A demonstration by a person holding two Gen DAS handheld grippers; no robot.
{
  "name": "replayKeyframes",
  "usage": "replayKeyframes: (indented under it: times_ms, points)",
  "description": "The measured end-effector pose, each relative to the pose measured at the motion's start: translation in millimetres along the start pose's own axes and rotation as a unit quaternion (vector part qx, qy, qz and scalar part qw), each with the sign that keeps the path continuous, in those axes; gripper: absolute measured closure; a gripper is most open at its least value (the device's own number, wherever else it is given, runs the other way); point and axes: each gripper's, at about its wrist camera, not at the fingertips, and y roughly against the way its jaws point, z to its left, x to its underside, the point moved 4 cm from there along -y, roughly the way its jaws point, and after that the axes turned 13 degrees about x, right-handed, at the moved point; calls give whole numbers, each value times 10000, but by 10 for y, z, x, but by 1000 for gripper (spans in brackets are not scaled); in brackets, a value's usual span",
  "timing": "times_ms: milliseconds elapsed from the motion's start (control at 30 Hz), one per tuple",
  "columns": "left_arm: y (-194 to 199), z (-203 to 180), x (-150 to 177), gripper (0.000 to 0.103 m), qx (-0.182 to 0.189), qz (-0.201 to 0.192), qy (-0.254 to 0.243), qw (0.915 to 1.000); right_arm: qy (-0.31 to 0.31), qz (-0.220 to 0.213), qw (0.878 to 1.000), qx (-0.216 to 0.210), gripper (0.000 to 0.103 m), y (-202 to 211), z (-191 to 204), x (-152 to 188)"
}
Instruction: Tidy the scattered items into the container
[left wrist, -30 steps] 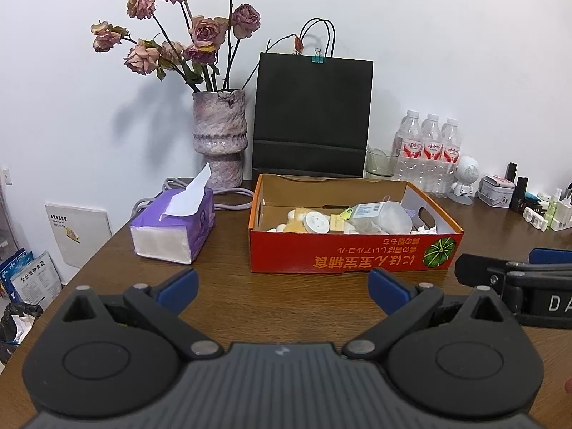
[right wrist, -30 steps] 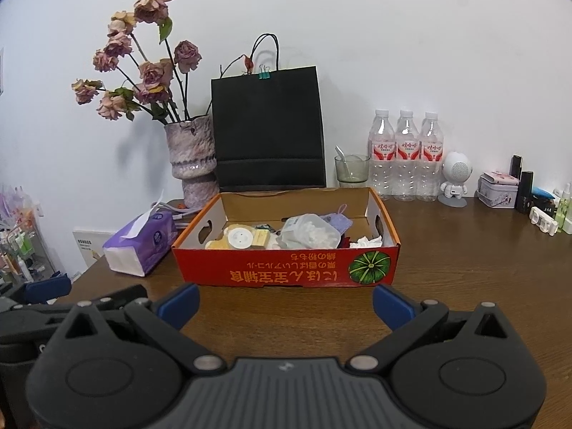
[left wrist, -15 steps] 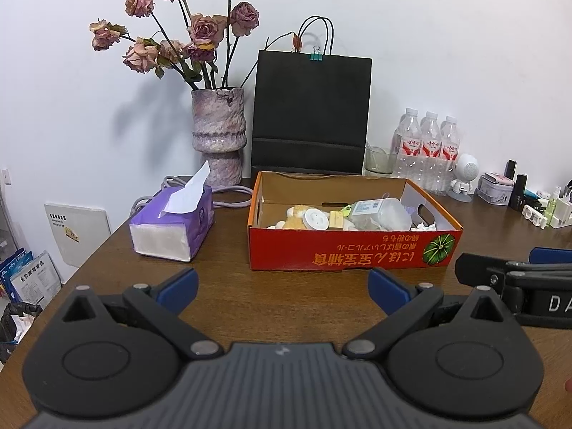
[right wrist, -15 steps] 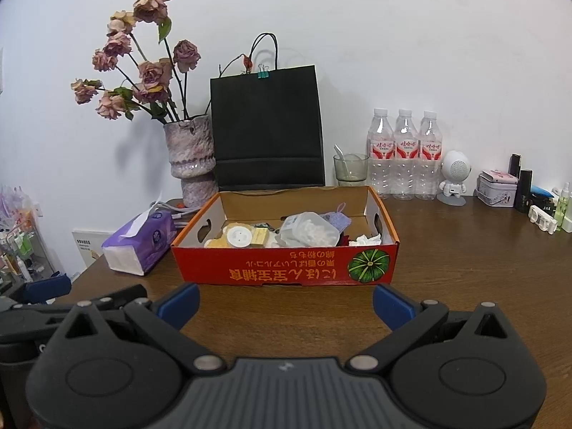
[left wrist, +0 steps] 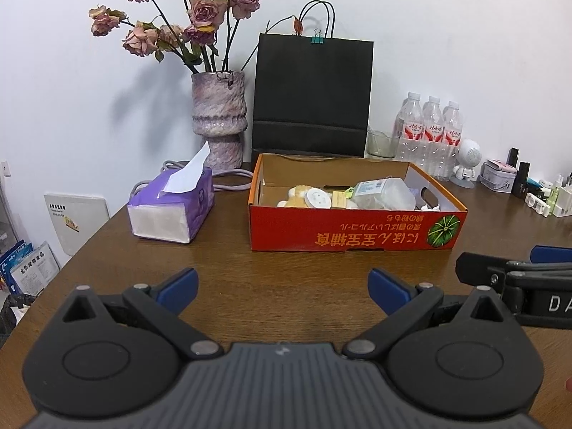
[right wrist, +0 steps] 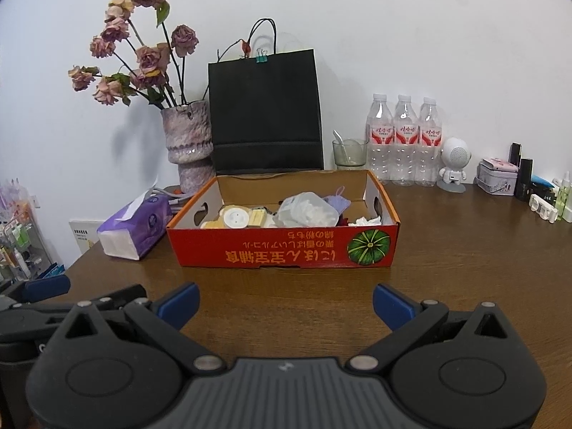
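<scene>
Box (right wrist: 286,250) is the thing I care about: a red cardboard one with a green pumpkin picture on its front, sitting in the middle of the brown desk (right wrist: 464,268), closer to the back edge than to me. It has lots of small stuff in it. I can see a round white disc (right wrist: 234,217), some yellow blocks (right wrist: 257,218), a clear plastic tub (right wrist: 309,211), a little purple pouch (right wrist: 338,202) and a crumpled white tissue (right wrist: 364,221).

My left gripper (left wrist: 282,287) is wide open and holds nothing. My right gripper (right wrist: 285,302) is wide open too, and it holds nothing. Both hang over the near edge of the desk, side by side, well apart from the box. The bare wood between them and the box has nothing on it, so nothing stands in my way.

Just left of the box sits a purple tissue pack (left wrist: 173,207) with one white sheet poking up. Behind it, near the back edge, stands a pink vase (left wrist: 218,114) with dried roses (left wrist: 200,10). A black paper bag (left wrist: 311,93) stands right behind the box. To the right along the back edge I see a glass cup (right wrist: 349,152), three water bottles (right wrist: 404,136), a small white robot toy (right wrist: 454,162) and a little tin (right wrist: 497,177). More small bottles crowd the far right corner, too small to tell.
</scene>
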Motion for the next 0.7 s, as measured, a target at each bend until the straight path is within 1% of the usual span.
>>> replayKeyframes:
  times_ms: [700]
  points:
    - [-82,8,58,0,-5,106,5,9999,-10,67,10000,23,0,-71,9,63]
